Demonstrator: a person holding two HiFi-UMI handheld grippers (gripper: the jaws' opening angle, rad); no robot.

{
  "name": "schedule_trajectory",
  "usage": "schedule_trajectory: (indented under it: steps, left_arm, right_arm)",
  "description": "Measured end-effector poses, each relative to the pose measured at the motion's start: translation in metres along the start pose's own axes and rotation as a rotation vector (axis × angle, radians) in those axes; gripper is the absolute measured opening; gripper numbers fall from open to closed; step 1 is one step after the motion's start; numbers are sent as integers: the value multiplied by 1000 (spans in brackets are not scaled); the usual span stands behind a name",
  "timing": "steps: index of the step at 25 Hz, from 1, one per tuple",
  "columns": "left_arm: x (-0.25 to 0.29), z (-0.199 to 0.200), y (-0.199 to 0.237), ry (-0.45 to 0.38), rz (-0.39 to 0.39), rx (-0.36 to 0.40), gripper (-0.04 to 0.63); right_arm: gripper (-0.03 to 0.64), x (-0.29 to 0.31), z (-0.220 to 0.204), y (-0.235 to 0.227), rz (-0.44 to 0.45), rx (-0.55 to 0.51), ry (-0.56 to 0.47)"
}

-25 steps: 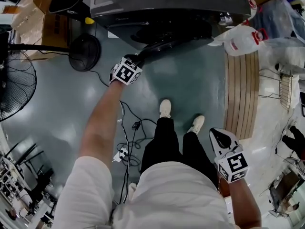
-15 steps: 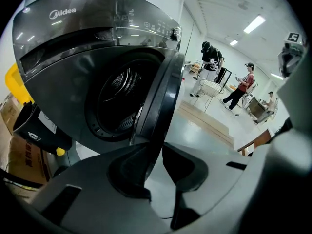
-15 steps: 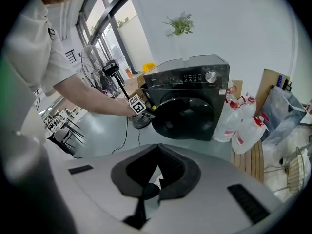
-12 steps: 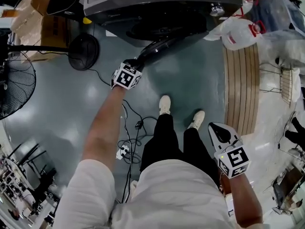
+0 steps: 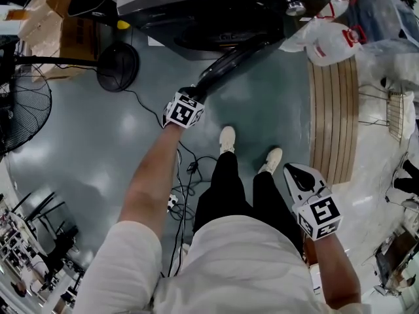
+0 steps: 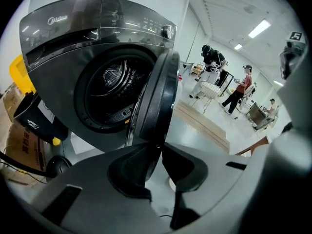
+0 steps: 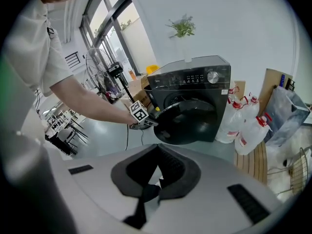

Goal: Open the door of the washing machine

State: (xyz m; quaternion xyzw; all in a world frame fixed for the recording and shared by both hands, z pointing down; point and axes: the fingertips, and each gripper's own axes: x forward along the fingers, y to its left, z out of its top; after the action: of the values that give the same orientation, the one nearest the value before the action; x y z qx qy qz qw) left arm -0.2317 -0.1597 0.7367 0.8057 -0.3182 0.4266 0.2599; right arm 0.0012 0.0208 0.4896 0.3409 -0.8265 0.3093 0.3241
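Now the left gripper (image 6: pixel 158 150), jaws closing on the rim of the door (image 6: pixel 157 94), is swinging it wider than before, nearly finishing the task, while the closed, empty right gripper (image 7: pixel 157 152) is idling.

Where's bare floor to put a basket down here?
Bare grey floor lies between the round black fan base and the tangled black cables, and between the open dark washer door and the wooden slatted board. White plastic jugs crowd the corner.
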Motion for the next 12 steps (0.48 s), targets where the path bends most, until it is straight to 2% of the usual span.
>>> schedule_trajectory:
  steps: [12]
  left_arm:
    - [7, -12, -61, 30, 1, -36, 86]
  right_arm:
    - [9, -20, -21, -5, 6, 1, -2]
